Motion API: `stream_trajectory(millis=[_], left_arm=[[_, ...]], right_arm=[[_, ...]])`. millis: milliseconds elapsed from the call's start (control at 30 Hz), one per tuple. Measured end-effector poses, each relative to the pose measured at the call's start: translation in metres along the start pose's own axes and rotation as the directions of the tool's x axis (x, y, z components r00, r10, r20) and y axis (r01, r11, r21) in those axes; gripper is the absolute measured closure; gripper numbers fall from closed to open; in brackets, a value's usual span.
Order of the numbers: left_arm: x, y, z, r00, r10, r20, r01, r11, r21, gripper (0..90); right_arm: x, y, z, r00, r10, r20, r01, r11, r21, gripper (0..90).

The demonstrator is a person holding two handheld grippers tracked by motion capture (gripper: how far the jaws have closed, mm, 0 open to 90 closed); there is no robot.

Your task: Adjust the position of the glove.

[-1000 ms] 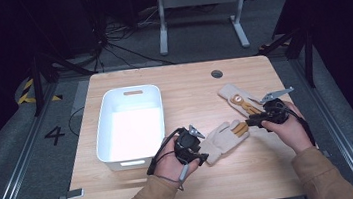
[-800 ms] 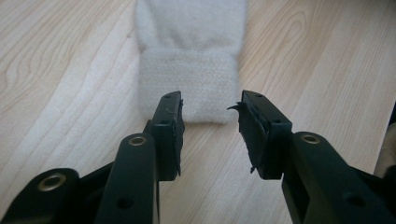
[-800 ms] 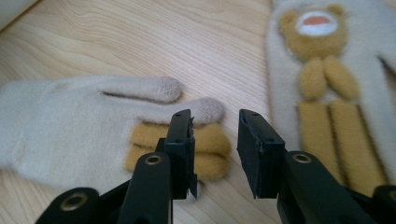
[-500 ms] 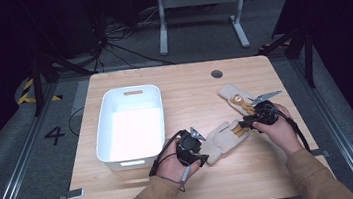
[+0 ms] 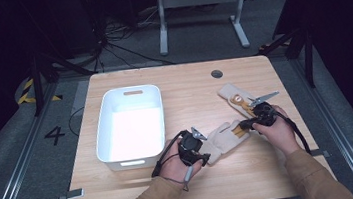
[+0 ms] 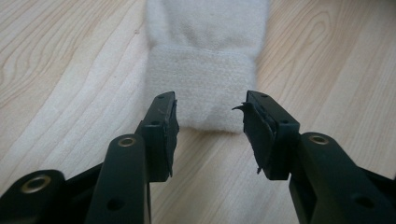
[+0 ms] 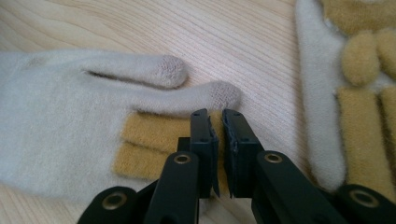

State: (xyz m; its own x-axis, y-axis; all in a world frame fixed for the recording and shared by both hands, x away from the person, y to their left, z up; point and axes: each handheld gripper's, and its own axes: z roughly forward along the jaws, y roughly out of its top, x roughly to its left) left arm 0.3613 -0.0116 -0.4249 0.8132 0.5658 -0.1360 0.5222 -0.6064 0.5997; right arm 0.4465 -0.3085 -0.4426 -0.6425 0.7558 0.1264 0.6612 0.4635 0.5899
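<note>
Right gripper view: the right gripper (image 7: 219, 140), jaws just closing, pinches the soft, limp glove's (image 7: 60, 116) fingertip; left gripper (image 6: 210, 126) stands spread before its cuff.

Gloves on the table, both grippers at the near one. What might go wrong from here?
1. The right gripper has just been closing on the near glove's fingertips; so thin a pinch could slip when lifted.
2. The left gripper is open astride the cuff, so that end may drag.
3. The second glove lies close and could get snagged.
</note>
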Motion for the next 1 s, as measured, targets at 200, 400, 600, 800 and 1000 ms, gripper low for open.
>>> stream_trajectory(millis=[200, 400, 600, 800, 1000], left_arm=[[-0.003, 0.002, 0.016, 0.9996, 0.015, -0.025, -0.015, 0.9996, 0.026, 54.0], [-0.004, 0.003, 0.026, 0.9994, 0.012, -0.031, -0.01, 0.9978, 0.066, 51.5], [-0.006, 0.003, 0.031, 0.998, 0.034, -0.053, -0.029, 0.9951, 0.095, 64.2], [-0.009, 0.005, 0.031, 0.9936, 0.072, -0.087, -0.061, 0.9916, 0.114, 81.7], [-0.006, 0.005, 0.031, 0.9944, 0.065, -0.084, -0.056, 0.9924, 0.11, 86.2]], right_arm=[[0.0, -0.001, 0.001, 1.0, 0.002, -0.001, -0.002, 1.0, -0.013, 83.6], [0.0, -0.002, 0.001, 1.0, -0.003, -0.002, 0.003, 1.0, -0.011, 83.5], [0.001, -0.002, 0.002, 0.9999, -0.012, 0.002, 0.012, 1.0, -0.007, 83.5], [0.002, -0.002, 0.003, 0.9998, -0.017, 0.005, 0.017, 1.0, -0.004, 83.6], [0.003, -0.002, 0.002, 0.9997, -0.023, 0.011, 0.023, 1.0, -0.005, 83.6]])
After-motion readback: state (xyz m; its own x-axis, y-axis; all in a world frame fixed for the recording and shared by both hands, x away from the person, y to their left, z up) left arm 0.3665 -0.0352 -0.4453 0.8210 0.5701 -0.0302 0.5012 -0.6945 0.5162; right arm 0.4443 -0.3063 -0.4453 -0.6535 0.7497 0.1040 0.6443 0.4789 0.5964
